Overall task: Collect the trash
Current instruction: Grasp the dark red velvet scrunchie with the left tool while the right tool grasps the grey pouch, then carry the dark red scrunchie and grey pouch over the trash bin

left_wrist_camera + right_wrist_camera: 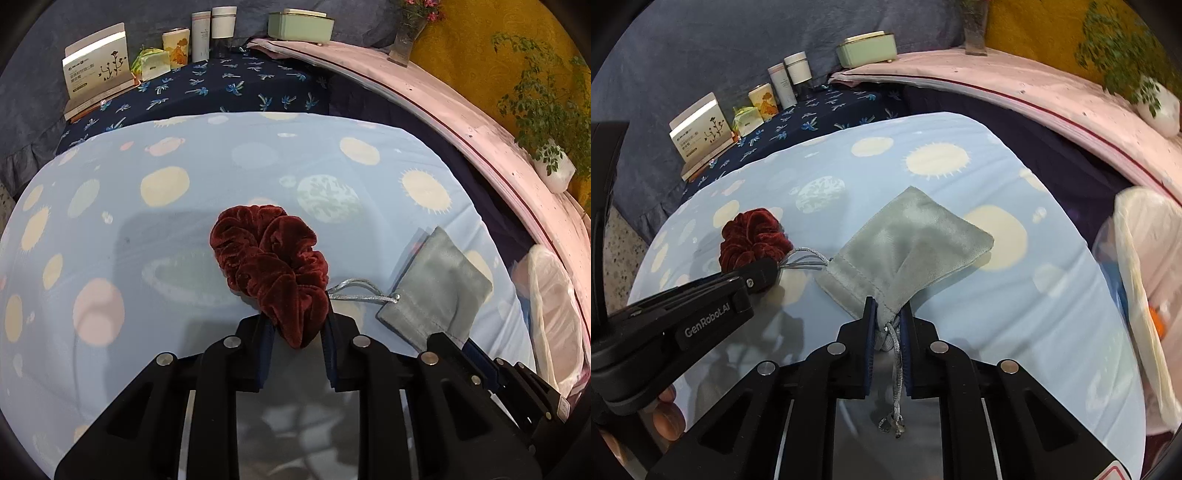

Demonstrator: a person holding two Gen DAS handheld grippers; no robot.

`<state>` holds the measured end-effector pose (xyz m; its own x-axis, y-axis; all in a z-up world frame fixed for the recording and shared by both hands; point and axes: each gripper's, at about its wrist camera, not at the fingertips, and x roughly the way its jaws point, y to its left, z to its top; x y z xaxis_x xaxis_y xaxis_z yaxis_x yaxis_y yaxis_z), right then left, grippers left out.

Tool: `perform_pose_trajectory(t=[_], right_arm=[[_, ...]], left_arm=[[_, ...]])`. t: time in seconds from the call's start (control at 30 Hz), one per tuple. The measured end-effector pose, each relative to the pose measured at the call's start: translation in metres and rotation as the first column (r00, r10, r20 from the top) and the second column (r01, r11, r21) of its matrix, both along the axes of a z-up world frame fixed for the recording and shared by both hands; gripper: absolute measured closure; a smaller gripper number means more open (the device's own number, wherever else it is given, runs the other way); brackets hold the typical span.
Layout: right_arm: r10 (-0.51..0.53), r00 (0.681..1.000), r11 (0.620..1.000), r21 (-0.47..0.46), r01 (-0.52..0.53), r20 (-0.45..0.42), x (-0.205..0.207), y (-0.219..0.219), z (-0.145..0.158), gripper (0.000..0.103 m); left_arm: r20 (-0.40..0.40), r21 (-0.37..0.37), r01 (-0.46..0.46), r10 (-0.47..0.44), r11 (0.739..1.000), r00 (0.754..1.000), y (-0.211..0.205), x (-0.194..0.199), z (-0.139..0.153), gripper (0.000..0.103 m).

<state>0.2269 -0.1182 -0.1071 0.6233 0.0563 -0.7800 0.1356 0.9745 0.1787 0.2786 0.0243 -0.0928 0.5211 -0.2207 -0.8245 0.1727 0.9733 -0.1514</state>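
Trash on a blue planet-print sheet (pixel 110 229) is being gathered two pieces at a time: a dark red velvet scrunchie (pixel 271 258) and, just right of it, a grey drawstring pouch (pixel 905 243).

The left gripper (pixel 297 338) is clamping narrow on the near edge of the scrunchie, folds bulging up between its blue pads. Right of the scrunchie, the right gripper (pixel 888 325) is pinching the pouch's gathered neck nearly shut, the silver cord (pixel 897 384) dangling down through the jaws. Both pieces are lying on the sheet, so this appears to be the grasping step, with lifting not yet begun.

Next, each piece likely needs raising clear and carrying to the white-lined bin (pixel 1145 295) far right of the scrunchie, at the sheet's edge. A second loop of the pouch's cord is trailing against the scrunchie, so a snag between the two is possible if the hands part quickly.

Well behind the scrunchie, a printed carton (pixel 98 75), a patterned cup (pixel 176 46), two white bottles (pixel 212 31) and a pale green box (pixel 299 24) are standing on a dark patterned cloth (pixel 207 88), clear of the route. Potted greenery (pixel 546 122) is lining the pink ledge (pixel 461 122) far to the right.
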Motion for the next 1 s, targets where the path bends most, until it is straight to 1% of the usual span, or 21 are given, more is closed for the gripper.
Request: perform_pose_trajectory(t=[0.27,0.4,0.5,0.63,1.0], right_arm=[[-0.048,0.999,0.998,0.05,0.049,-0.023,-0.047,-0.017,0.003,0.092],[-0.072,0.997,0.995,0.067,0.073,-0.019,-0.073,-0.027,0.008,0.092],[-0.088,0.996,0.993,0.079,0.088,-0.003,-0.092,-0.033,0.015,0.092],[-0.108,0.994,0.99,0.093,0.106,0.02,-0.119,-0.043,0.027,0.092],[-0.17,0.98,0.981,0.115,0.158,0.1,-0.179,-0.076,0.063,0.092]], left_arm=[[-0.018,-0.018,0.017,-0.017,1.0,1.0,-0.008,-0.051,0.003,0.082],[-0.014,-0.022,0.033,-0.033,0.999,0.999,-0.014,-0.079,0.009,0.082],[-0.011,-0.039,0.041,-0.042,0.998,0.999,-0.018,-0.099,0.016,0.082],[0.004,-0.043,0.059,-0.059,0.997,0.998,-0.026,-0.125,0.027,0.082],[0.053,-0.045,0.115,-0.113,0.992,0.992,-0.057,-0.176,0.058,0.082]])
